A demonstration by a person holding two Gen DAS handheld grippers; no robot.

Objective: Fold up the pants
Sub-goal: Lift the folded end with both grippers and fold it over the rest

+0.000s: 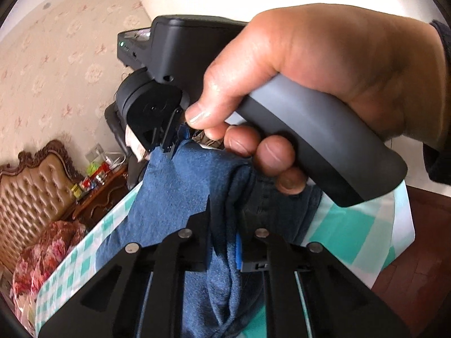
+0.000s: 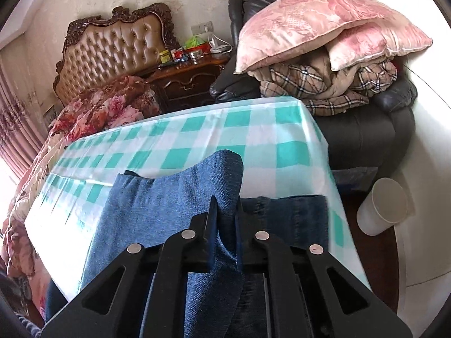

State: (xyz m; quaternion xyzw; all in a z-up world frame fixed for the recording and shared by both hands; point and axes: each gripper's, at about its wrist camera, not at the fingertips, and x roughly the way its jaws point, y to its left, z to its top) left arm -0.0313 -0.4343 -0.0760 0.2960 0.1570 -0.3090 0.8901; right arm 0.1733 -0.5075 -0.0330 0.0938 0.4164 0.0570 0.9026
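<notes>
Both tongs clamped on pants (image 2: 169,211), left tongs (image 1: 225,225), right tongs (image 2: 227,214), seemingly lifting folds off checkered table (image 2: 197,129).

The pants (image 2: 174,211) are blue denim, matt, with a fine twill weave and a rougher, fuzzier reverse side (image 1: 180,197). The worktop cover (image 2: 197,132) is a smooth, slightly glossy plastic sheet in teal and white checks, reaching to its far edge. Both grippers, left gripper (image 1: 225,242) and right gripper (image 2: 225,219), are matt black plastic with dull metal pins; a handle (image 1: 324,143) looks smooth grey. The headboard (image 2: 118,45) is tufted glossy leather in carved polished wood. The pillow (image 2: 318,22) is shiny pink satin.
</notes>
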